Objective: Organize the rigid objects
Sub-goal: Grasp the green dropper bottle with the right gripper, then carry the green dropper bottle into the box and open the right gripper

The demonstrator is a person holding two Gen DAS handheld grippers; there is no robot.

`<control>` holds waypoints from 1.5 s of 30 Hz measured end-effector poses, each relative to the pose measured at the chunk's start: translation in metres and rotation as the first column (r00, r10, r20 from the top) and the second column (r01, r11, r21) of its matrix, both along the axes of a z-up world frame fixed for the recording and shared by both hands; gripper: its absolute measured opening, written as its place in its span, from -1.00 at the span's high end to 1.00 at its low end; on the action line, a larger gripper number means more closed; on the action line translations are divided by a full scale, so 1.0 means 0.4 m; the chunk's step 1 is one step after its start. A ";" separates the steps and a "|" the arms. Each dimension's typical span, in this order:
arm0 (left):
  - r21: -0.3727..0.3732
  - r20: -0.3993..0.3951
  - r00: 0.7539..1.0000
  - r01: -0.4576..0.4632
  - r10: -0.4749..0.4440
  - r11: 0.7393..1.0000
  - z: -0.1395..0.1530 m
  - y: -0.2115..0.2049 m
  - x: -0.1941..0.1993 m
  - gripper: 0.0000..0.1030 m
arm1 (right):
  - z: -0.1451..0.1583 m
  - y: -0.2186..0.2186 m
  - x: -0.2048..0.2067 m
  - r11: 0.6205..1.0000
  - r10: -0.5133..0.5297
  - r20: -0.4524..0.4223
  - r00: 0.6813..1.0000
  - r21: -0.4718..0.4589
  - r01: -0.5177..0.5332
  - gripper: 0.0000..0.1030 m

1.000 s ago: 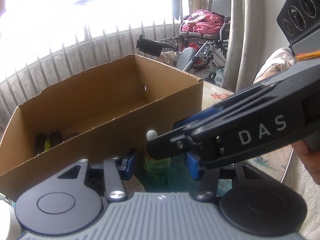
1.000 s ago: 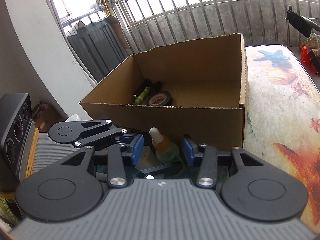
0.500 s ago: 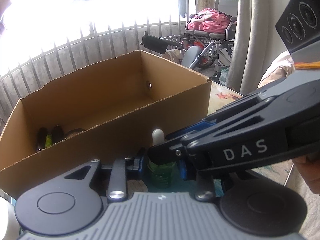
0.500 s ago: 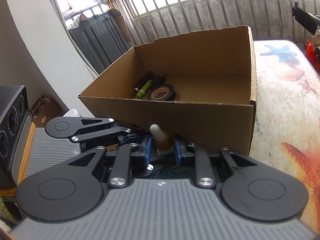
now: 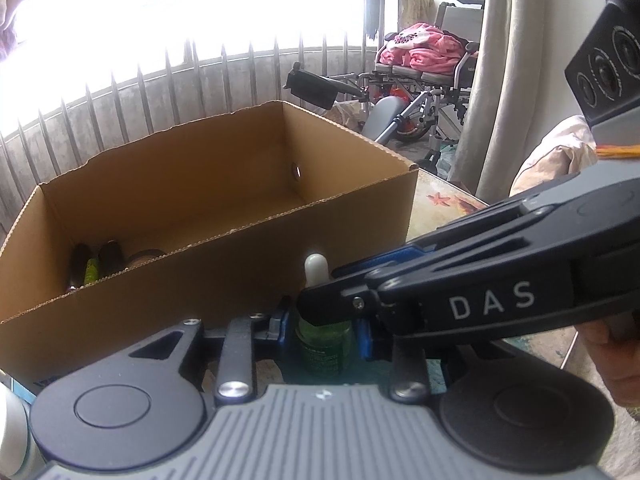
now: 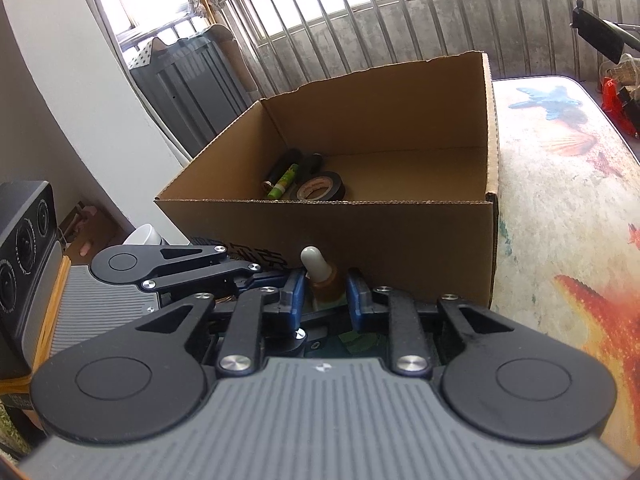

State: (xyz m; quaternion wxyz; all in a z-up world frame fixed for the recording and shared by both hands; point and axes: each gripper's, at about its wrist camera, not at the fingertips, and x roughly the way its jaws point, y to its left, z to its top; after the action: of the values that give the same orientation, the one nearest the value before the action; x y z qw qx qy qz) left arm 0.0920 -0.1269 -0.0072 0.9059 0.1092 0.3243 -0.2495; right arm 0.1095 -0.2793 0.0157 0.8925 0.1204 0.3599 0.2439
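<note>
- A table (image 6: pixel 560 208) with a starfish-and-shell printed cover stood before a barred window, and an open cardboard box (image 6: pixel 360 232) sat on it as the main landmark.
- Beyond the box's far right corner, in the left wrist view, a wheelchair (image 5: pixel 424 80) piled with pink cloth stood by a curtain.
- Inside the box, at its left end, lay a roll of black tape (image 6: pixel 320 189) touching a green-labelled cylinder (image 6: pixel 284 181) and some dark cylindrical items.
- A small dropper bottle (image 6: pixel 320 276) with a whitish bulb and green glass body (image 5: pixel 324 344) stood upright just in front of the box's near wall, outside it.
- The right gripper (image 6: pixel 326 296) had its blue pads clenched on the bottle's neck, one on each side.
- The left gripper (image 5: pixel 322 326) had its blue pads standing just beside the bottle's body; whether they pressed on it could not be told.
- The right gripper's black fingers, marked "DAS", crossed above the left gripper in front of the box.
</note>
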 end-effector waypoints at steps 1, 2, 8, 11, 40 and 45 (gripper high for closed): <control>0.002 0.005 1.000 0.000 0.000 1.000 0.002 -0.002 -0.004 0.38 | 0.003 -0.001 -0.004 1.000 -0.001 0.003 1.000 0.000 0.001 0.60; 0.003 0.010 1.000 0.002 -0.002 1.000 0.005 -0.002 -0.007 0.38 | 0.006 -0.001 -0.008 1.000 -0.002 0.007 1.000 -0.001 0.002 0.60; -0.002 0.050 0.999 0.007 -0.007 1.000 0.036 -0.008 -0.037 0.38 | 0.047 -0.004 -0.046 1.000 -0.009 0.047 0.999 -0.003 0.009 0.60; -0.005 0.081 0.997 0.009 -0.008 1.000 0.065 -0.009 -0.058 0.39 | 0.080 -0.002 -0.069 1.000 -0.010 0.083 0.996 -0.006 0.011 0.59; -0.050 -0.012 0.987 -0.163 0.162 0.985 0.245 0.060 0.352 0.43 | 0.311 0.037 0.440 0.988 0.154 0.030 0.988 0.020 -0.155 0.61; -0.022 -0.134 0.967 -0.224 0.219 0.974 0.171 0.076 0.470 0.45 | 0.220 0.069 0.563 0.985 0.170 -0.075 0.983 0.027 -0.168 0.63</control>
State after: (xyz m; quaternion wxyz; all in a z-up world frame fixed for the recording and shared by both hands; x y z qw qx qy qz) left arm 0.2799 -0.0964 0.0613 0.9068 0.0393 0.3883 -0.1592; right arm 0.3346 -0.2518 0.1038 0.8526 0.1081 0.4006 0.3176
